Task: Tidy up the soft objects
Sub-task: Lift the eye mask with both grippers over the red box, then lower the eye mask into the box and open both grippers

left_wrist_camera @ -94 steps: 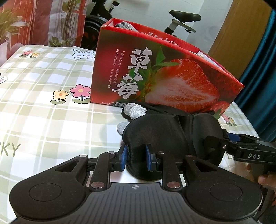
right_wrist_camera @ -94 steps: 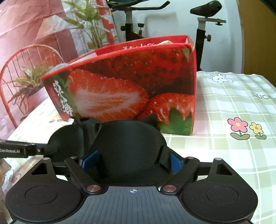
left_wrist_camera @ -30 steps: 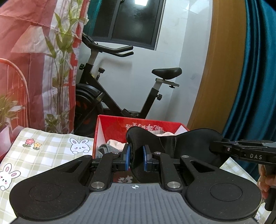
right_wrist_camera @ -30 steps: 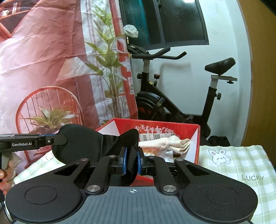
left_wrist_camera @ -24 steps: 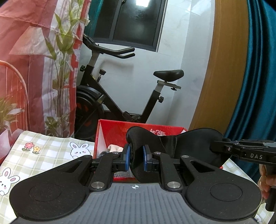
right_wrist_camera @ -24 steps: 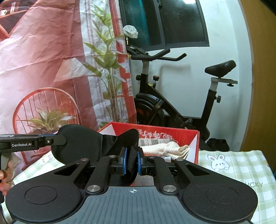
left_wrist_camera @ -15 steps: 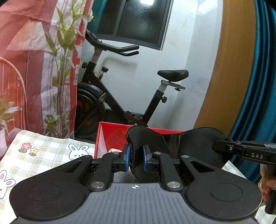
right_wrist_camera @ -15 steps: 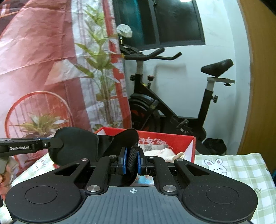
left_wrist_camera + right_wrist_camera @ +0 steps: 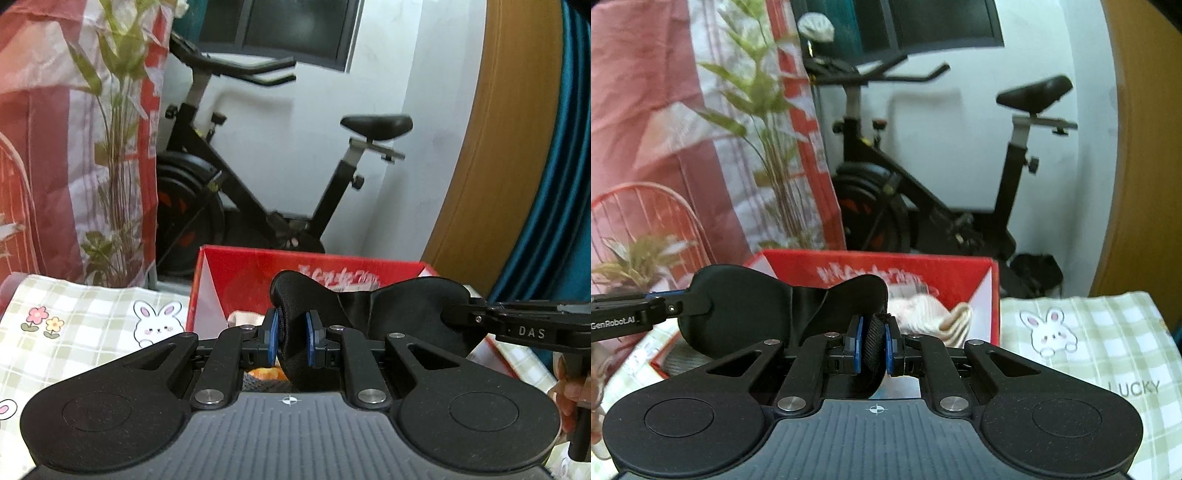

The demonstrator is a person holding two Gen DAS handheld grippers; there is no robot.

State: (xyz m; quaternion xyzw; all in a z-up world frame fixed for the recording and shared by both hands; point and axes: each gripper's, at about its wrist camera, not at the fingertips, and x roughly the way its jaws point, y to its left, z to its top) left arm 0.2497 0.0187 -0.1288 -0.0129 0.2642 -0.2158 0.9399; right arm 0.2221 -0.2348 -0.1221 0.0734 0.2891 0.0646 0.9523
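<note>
Left gripper [image 9: 290, 335]: fingers drawn in tight on one end of the black eye mask [image 9: 402, 314]; blue pads [image 9: 272, 334] press the fabric from both sides.
Right gripper [image 9: 872, 346]: fingers drawn in tight on the other end of the eye mask [image 9: 750, 314]; the ribbed strap edge sits between its blue pads [image 9: 857, 347].
Eye mask position: lifted and stretched between the two grippers, hanging over the open top of the red box [image 9: 332, 263]. In the left wrist view it runs from centre toward 3 o'clock, where the right gripper's fingers [image 9: 524, 325] meet it. In the right wrist view it runs from centre toward 9 o'clock, to the left gripper's fingers [image 9: 639, 314].
Red box [image 9: 960, 275]: open, on the checked tablecloth [image 9: 1108, 332], at 12 o'clock of both grippers.
Box contents: a cream knitted cloth [image 9: 923, 314] lies inside, at 1 o'clock of the right gripper; other items under the mask are too hidden to name.
Tablecloth print: rabbit [image 9: 157, 321] and flowers [image 9: 42, 317] at 10 o'clock in the left wrist view.
Background: exercise bike [image 9: 266, 177] beyond the box, against a white wall.
</note>
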